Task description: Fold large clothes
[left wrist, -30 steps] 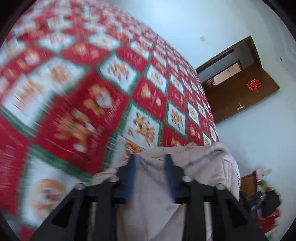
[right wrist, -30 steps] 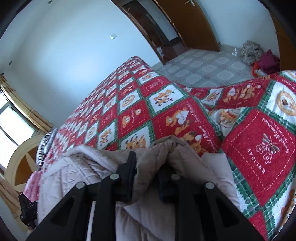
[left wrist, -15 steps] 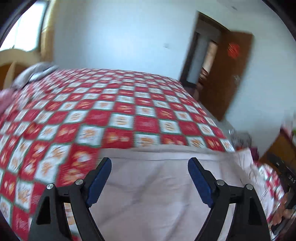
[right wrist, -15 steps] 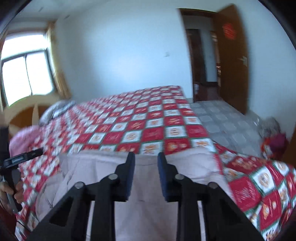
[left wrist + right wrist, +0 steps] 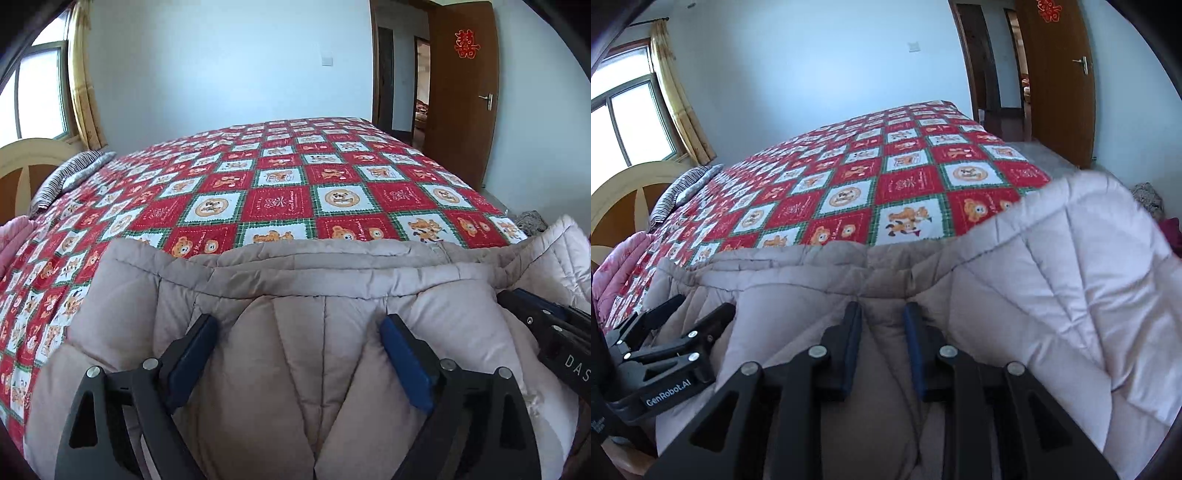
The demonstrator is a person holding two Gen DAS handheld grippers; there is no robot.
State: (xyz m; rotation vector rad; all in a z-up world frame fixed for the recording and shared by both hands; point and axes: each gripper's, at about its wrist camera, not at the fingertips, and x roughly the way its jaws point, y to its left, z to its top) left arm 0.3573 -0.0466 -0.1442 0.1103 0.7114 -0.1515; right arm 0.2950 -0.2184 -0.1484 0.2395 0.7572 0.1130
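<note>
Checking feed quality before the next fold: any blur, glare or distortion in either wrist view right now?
Left wrist view: sharp; the window is blown out; fisheye bows the bedspread edges. Right wrist view: mostly sharp, but the lifted pale flap of the quilted coat smears along its top edge; dark vignette in the corners; its window also glares.
</note>
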